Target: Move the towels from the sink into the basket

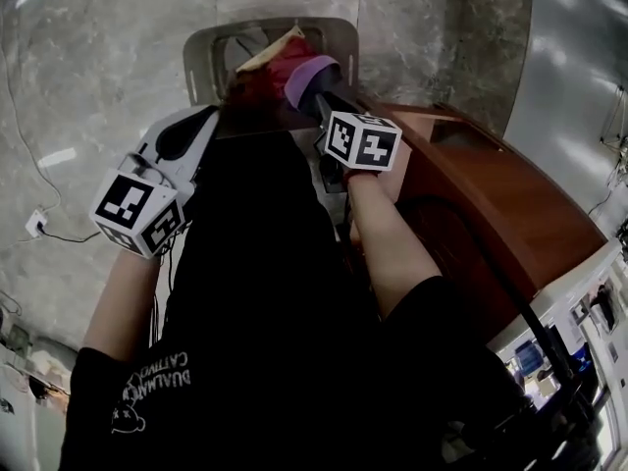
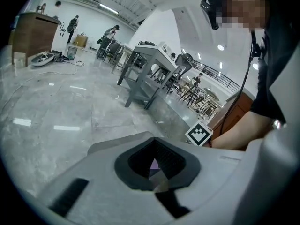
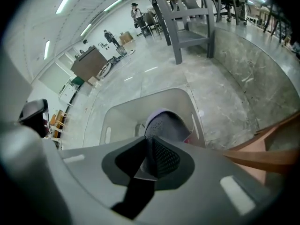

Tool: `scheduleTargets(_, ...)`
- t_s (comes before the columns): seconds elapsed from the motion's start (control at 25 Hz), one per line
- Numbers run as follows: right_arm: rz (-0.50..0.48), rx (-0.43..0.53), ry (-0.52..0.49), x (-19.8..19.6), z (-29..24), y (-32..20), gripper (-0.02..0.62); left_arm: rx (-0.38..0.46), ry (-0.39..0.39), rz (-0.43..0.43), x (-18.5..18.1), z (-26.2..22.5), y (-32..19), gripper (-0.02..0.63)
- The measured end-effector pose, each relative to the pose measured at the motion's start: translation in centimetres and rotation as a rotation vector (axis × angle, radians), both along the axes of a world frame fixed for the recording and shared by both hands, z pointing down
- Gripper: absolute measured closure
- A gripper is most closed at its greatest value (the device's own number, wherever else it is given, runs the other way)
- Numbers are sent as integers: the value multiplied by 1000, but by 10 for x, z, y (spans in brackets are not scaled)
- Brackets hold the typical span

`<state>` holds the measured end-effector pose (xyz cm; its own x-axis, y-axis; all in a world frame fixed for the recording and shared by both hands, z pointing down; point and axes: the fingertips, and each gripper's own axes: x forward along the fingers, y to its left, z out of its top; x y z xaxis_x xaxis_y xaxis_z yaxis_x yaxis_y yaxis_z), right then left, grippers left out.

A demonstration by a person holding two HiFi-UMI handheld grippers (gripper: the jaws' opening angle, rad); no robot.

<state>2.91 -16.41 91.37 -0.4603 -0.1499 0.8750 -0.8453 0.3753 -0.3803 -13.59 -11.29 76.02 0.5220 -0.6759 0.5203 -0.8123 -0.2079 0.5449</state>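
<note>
One grey basket (image 1: 200,59) lies at twelve o'clock from both claws, red cloth (image 1: 263,86) already inside. The purple towel (image 1: 312,70) hangs over its middle, clamped in the nearer right claw (image 1: 316,94). The left claw (image 1: 211,116), at nine o'clock from it, is closed and empty.

White print stood on the black shirt (image 1: 245,361) at the lower left of the head view, upside down to the camera. It seemed to begin "DUALMAN", with a second line like "CATIWO", though neither was sure. A small label (image 2: 232,157) on the left gripper (image 2: 157,172), at the lower right of its view, was too small to read.
</note>
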Motion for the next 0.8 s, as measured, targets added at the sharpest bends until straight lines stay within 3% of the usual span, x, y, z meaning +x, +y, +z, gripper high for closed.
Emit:
scheduleTargets(0.24, 27, -74, 13, 11, -15, 9, 525, -6, 34, 29, 22, -33, 1, 603)
scheduleTargets(0.4, 65, -62, -7, 11, -62, 7, 565, 6, 31, 60, 34, -79, -4, 603)
scheduleTargets(0.44, 78, -37, -28, 9, -82, 4, 594, 14, 34, 68, 37, -94, -6, 603)
scheduleTargets(0.56, 105, 109, -158, -5, -169, -15, 594, 64, 61, 97, 50, -152, -20, 603)
scheduleTargets(0.8, 84, 464, -421, -20, -403, -51, 594, 292, 125, 179, 83, -315, -68, 603)
